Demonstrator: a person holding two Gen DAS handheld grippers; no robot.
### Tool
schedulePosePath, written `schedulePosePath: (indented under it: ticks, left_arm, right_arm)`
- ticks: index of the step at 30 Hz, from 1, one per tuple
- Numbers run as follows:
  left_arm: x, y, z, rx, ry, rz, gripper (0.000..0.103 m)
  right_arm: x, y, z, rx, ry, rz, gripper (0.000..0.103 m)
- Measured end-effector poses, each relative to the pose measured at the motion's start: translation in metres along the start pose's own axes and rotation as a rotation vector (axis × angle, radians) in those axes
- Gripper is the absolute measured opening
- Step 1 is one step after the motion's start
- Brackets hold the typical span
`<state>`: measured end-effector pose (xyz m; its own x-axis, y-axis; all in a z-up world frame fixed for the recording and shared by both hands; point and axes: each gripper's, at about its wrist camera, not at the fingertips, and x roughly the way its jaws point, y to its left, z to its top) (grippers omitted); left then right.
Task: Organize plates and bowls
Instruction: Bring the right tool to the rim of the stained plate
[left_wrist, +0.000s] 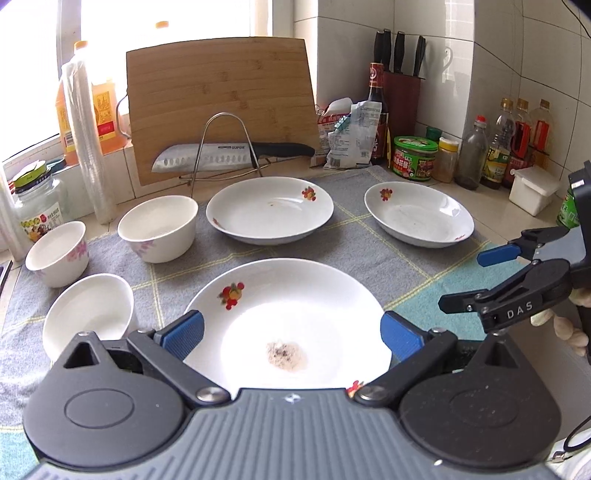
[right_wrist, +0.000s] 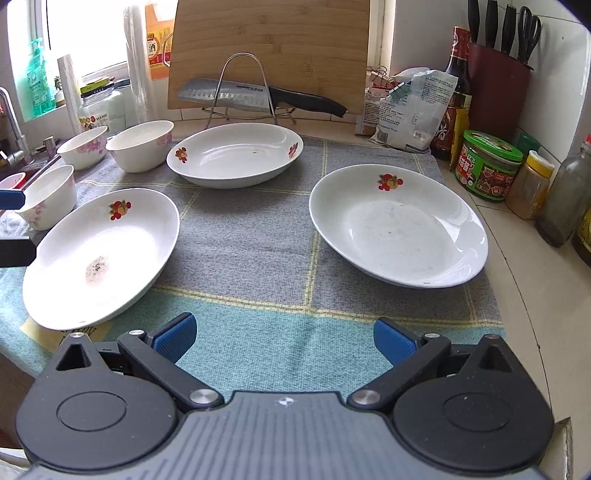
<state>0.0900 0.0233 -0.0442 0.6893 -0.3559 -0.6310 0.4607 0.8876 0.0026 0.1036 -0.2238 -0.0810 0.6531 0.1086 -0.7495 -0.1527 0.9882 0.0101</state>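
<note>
Three white plates and three white bowls sit spread over a checked cloth (right_wrist: 258, 236) on a kitchen counter (right_wrist: 517, 266), none yet stacked. The nearest plate (left_wrist: 288, 317), marked with a fruit motif and a brownish smear at its centre, lies on the cloth directly ahead of the left claw (left_wrist: 291, 332), whose blue pads stand wide apart to either side of it in that view, gripping nothing. The right claw (right_wrist: 284, 338) hovers over bare cloth, its pads likewise spread and empty, with the right-hand plate (right_wrist: 399, 225) ahead of it and the far plate (right_wrist: 236, 155) beyond.

The plates look like glazed ceramic: rigid, fairly heavy, slick and liable to chip, so the raised rim at the near edge seems the only sound place for a pinch. The bowls look lighter but just as smooth; the wall at the lip should suit.

One bowl (left_wrist: 88, 314) sits just left of the near plate, another (left_wrist: 159, 229) near the far plate, and a third (left_wrist: 57, 253) at the cloth's left edge.

The left claw's body hides the near plate's front rim, so contact there cannot be judged. A gloved hand (left_wrist: 569, 325) is cut off at the frame's right edge.
</note>
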Motion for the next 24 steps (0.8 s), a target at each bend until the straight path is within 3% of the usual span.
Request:
schedulePosePath:
  ticks: [11,24]
  left_arm:
    - [0.001,0.034,-0.060,0.003,0.119,-0.015,0.101]
    - [0.029,0.036,-0.068,0.066,0.157,-0.081,0.102]
  right_arm:
    - [-0.008,0.052,0.005,-0.049,0.013,0.007,0.103]
    - [-0.005,0.074,0.011,-0.084,0.064,0.036,0.103]
